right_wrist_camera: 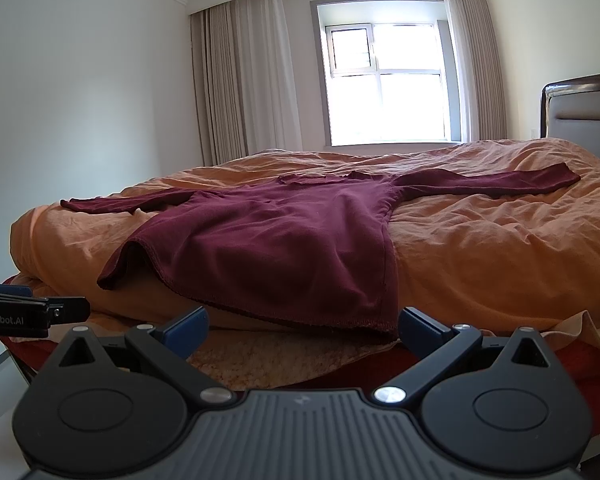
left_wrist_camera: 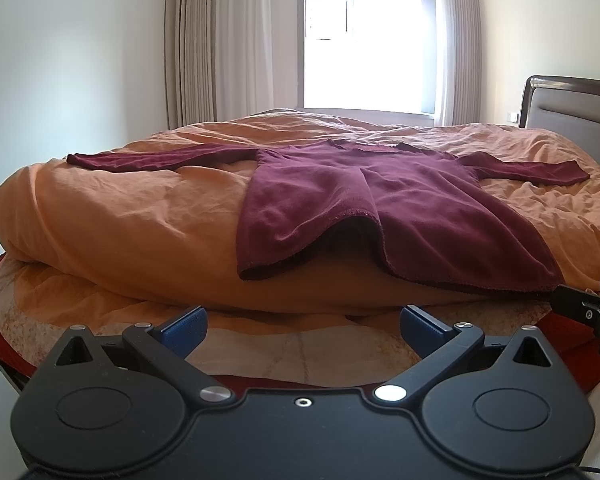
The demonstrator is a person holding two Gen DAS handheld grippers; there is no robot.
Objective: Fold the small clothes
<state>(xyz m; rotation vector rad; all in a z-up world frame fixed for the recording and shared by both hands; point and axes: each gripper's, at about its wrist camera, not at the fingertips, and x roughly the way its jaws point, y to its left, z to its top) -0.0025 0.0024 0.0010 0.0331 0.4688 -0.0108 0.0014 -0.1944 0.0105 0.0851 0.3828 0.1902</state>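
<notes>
A dark red long-sleeved shirt (left_wrist_camera: pixel 364 200) (right_wrist_camera: pixel 284 236) lies spread flat on an orange duvet (left_wrist_camera: pixel 120 216) (right_wrist_camera: pixel 480 248) that covers the bed. Its sleeves reach out to both sides of the body, and its neck points toward the window (left_wrist_camera: pixel 364 40) (right_wrist_camera: pixel 384 80). The hem hangs over the duvet's near edge, with one fold in the hem lifted into a small arch.

The left gripper (left_wrist_camera: pixel 303 326) hovers in front of the shirt's hem, lower than it and not touching it; its blue-padded jaws stand wide apart with nothing between them. The right gripper (right_wrist_camera: pixel 303 326) sits likewise just before the hem, near the shirt's right corner, jaws wide apart and empty. Whether that corner touches the right jaw pad cannot be told.

In the left wrist view the right gripper (left_wrist_camera: pixel 592 308) shows at the edge, beside the shirt's near corner. In the right wrist view the left gripper (right_wrist_camera: pixel 40 312) shows at the opposite edge, beside the shirt's left hem.

Behind the shirt, curtains (left_wrist_camera: pixel 220 40) (right_wrist_camera: pixel 240 80) flank the window, and a dark headboard (left_wrist_camera: pixel 572 100) (right_wrist_camera: pixel 580 108) stands to the shirt's right.
</notes>
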